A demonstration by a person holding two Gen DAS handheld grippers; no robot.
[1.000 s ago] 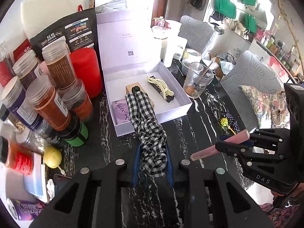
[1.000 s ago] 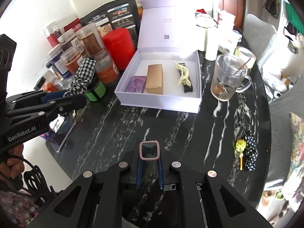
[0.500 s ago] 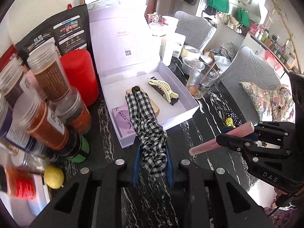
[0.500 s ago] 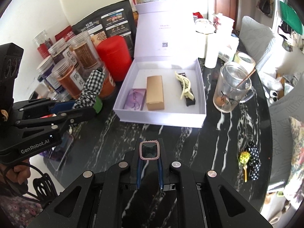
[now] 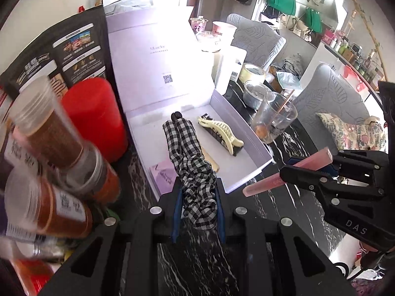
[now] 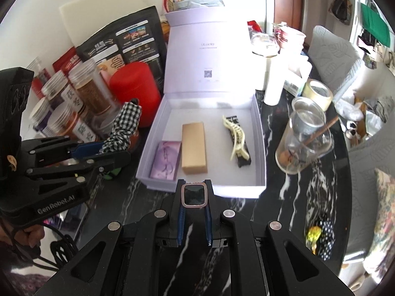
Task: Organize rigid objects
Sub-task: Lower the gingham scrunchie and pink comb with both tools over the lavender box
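An open lavender box (image 6: 259, 148) sits on the black marble table, its lid standing up behind it. Inside lie a purple card (image 6: 165, 159), a tan block (image 6: 193, 148) and a cream hair claw (image 6: 235, 135). My left gripper (image 5: 197, 190) is shut on a black-and-white checkered fabric hair tie (image 5: 190, 153), which reaches over the box's near left corner. My right gripper (image 6: 193, 188) is shut on a pink tube (image 6: 193, 194), seen end-on just before the box's front wall. In the left wrist view the pink tube (image 5: 288, 172) points at the box (image 5: 246, 133) from the right.
Left of the box stand several spice jars (image 6: 81, 91) and a red canister (image 6: 134, 93). To its right are a glass mug (image 6: 306, 145), a tape roll (image 6: 317, 93) and white cups. A polka-dot hair tie (image 6: 323, 234) lies near the table's right edge.
Both grippers have moved forward toward the box, which now looks larger and closer in both views. Each still holds its item as before.
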